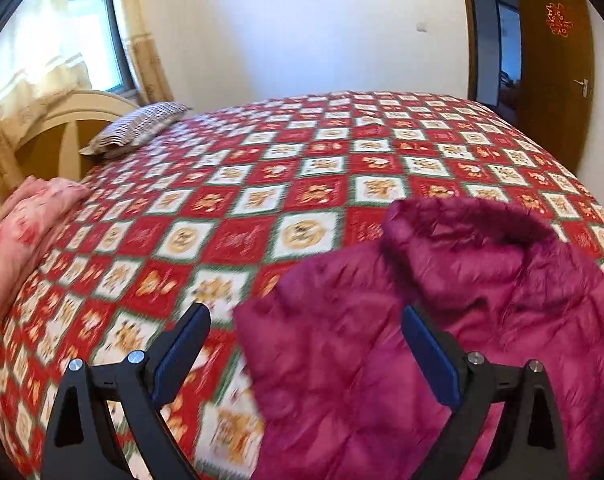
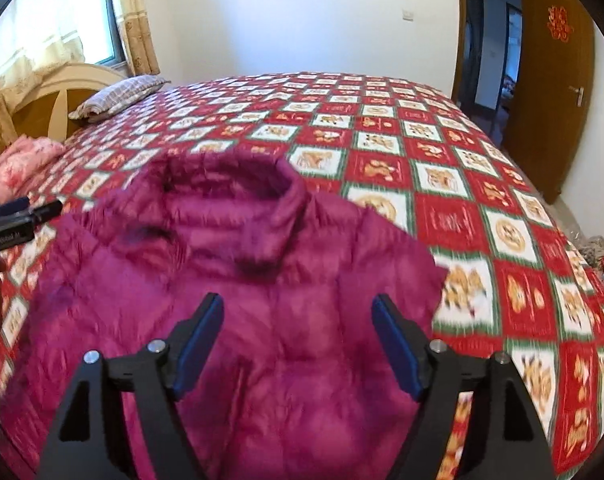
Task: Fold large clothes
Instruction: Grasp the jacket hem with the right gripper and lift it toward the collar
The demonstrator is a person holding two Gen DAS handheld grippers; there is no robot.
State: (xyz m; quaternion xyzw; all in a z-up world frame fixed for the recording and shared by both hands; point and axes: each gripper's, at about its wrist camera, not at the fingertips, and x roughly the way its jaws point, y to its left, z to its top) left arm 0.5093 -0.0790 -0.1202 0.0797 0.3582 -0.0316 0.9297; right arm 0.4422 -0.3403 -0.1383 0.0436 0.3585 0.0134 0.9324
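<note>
A magenta quilted puffer jacket (image 1: pixel 454 320) lies on the bed with its stand-up collar (image 1: pixel 466 220) toward the far side. It also shows in the right wrist view (image 2: pixel 238 280), collar (image 2: pixel 226 176) up. My left gripper (image 1: pixel 306 316) is open and empty, hovering over the jacket's left edge. My right gripper (image 2: pixel 298 308) is open and empty, above the jacket's middle. The left gripper also shows at the left edge of the right wrist view (image 2: pixel 18 216).
The bed has a red, white and green patterned quilt (image 1: pixel 262 184). A pink pillow (image 1: pixel 26 240) and a striped pillow (image 1: pixel 138 128) lie by the cream headboard (image 1: pixel 62 120). A curtained window is at the left, a wooden door (image 2: pixel 554 80) at the right.
</note>
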